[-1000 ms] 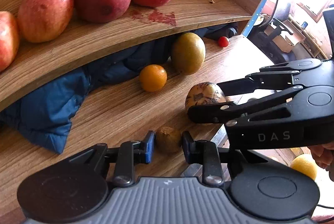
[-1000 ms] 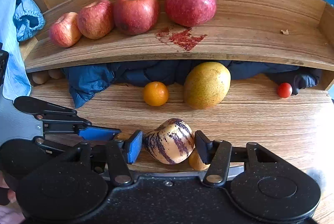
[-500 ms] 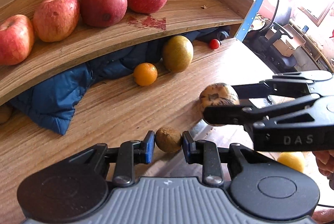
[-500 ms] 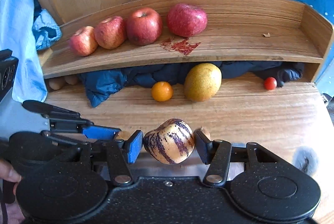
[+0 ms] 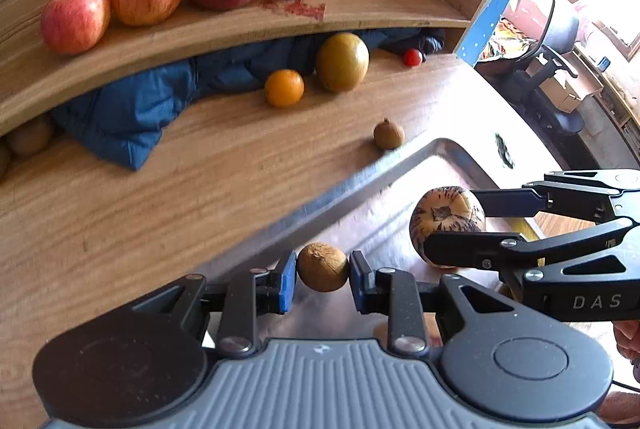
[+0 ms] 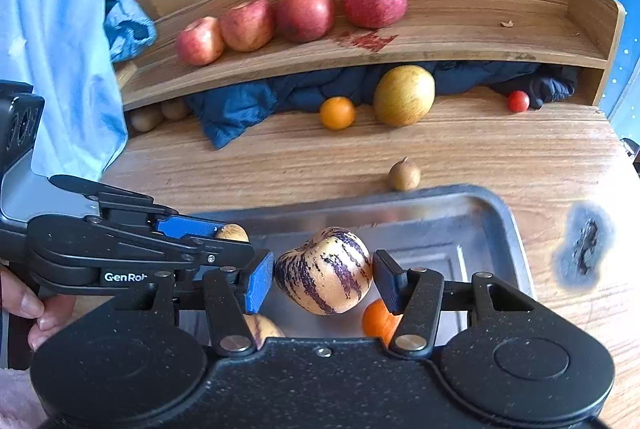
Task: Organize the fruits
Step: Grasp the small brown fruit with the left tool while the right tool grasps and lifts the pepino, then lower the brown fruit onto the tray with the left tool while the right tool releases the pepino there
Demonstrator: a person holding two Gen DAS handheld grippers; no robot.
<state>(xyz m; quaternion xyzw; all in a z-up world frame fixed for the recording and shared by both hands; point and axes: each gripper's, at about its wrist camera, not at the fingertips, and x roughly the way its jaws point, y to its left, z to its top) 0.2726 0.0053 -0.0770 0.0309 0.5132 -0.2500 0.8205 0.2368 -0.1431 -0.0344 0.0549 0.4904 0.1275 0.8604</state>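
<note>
My left gripper (image 5: 322, 279) is shut on a small brown kiwi (image 5: 322, 267), held over the near-left part of a steel tray (image 5: 400, 157). My right gripper (image 6: 323, 283) is shut on a cream fruit with purple stripes (image 6: 324, 275), which hangs above the tray (image 6: 504, 213). The left wrist view shows that striped fruit (image 5: 446, 215) to the right of the kiwi. Under it in the tray lie an orange fruit (image 6: 378, 321) and another striped fruit (image 6: 262, 327). A second brown kiwi (image 6: 404, 175) rests on the table just beyond the tray's far rim.
Several red apples (image 6: 304, 13) line the curved wooden shelf (image 6: 480, 41). Below it lie a blue jacket (image 6: 240, 105), an orange (image 6: 337, 113), a large yellow-green fruit (image 6: 404, 95) and a cherry tomato (image 6: 518, 101). More kiwis (image 6: 154, 115) sit under the shelf's left end. A dark burn mark (image 6: 584, 245) is right of the tray.
Both grippers have risen and drawn back from the shelf, each carrying its fruit, and now hang over the steel tray. The second kiwi on the table has come into view.
</note>
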